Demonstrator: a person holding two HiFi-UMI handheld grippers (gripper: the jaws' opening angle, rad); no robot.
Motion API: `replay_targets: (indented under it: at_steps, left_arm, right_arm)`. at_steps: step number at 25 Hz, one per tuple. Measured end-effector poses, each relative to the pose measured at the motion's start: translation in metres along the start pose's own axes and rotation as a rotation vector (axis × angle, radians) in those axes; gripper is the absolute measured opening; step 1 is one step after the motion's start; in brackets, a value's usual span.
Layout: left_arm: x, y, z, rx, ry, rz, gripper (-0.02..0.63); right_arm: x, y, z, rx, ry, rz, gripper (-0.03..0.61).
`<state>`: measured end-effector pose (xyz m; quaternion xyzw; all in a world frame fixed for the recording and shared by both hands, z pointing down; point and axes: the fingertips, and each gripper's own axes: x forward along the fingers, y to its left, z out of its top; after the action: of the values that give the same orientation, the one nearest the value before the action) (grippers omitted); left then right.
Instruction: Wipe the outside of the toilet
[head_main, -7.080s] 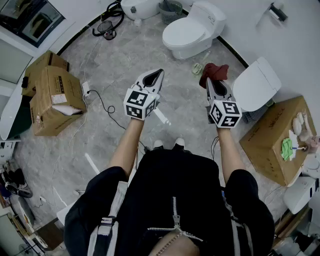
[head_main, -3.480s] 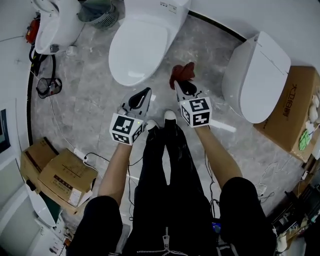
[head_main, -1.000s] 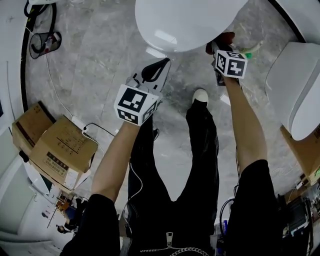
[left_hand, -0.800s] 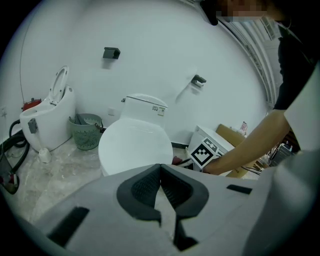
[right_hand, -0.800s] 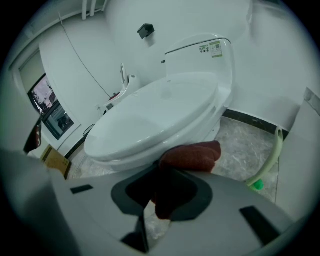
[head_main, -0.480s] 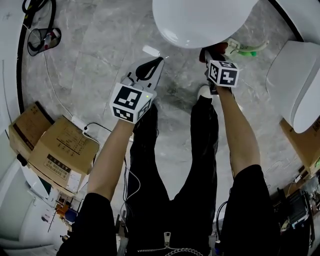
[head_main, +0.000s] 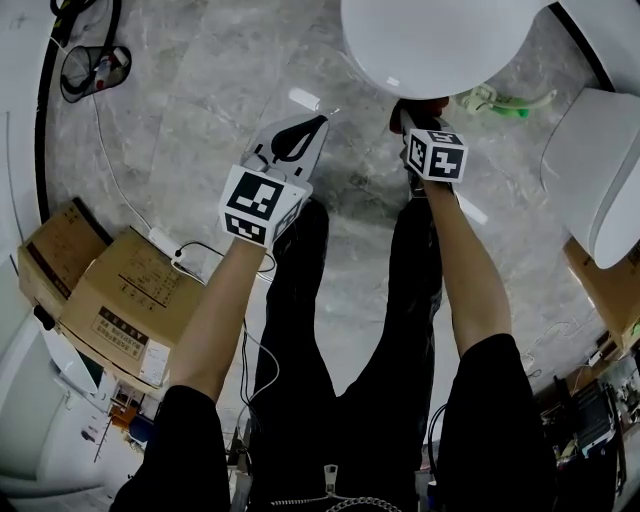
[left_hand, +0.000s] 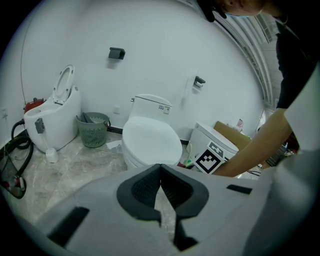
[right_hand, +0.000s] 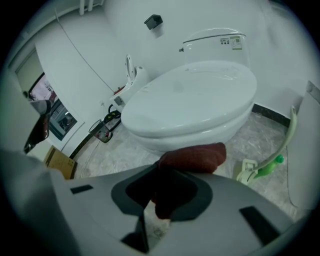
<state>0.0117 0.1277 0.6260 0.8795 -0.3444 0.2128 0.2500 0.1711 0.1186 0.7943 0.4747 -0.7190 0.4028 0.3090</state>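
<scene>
A white toilet (head_main: 440, 40) with its lid down fills the top of the head view; it also shows in the left gripper view (left_hand: 150, 142) and close up in the right gripper view (right_hand: 195, 105). My right gripper (head_main: 412, 115) is shut on a dark red cloth (right_hand: 192, 157), held low just under the front of the toilet bowl. The cloth (head_main: 400, 108) is mostly hidden by the bowl's rim in the head view. My left gripper (head_main: 305, 130) hangs shut and empty over the floor, left of the bowl.
A green-and-white spray bottle (head_main: 500, 100) lies on the marble floor right of the toilet. A second toilet (head_main: 595, 170) stands at the right edge. Cardboard boxes (head_main: 110, 295) and a cable (head_main: 185, 250) lie to the left. A green basket (left_hand: 93, 129) and another toilet (left_hand: 52, 120) stand farther back.
The right gripper with the cloth has moved left and in under the front of the bowl. My head has shifted, so the toilet sits further right in view. The left gripper barely moved.
</scene>
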Motion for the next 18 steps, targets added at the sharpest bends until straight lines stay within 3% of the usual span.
replay_targets:
  at_steps: [12,18]
  left_arm:
    - [-0.019,0.028,-0.011,-0.007,0.015,0.025,-0.002]
    - [-0.007,0.018,0.002,0.009,0.012,0.021,-0.002]
  right_arm:
    - [0.022,0.056,0.002,-0.006,-0.002,0.075,0.067]
    - [0.003,0.062,-0.006,-0.109,-0.006,0.149,0.067]
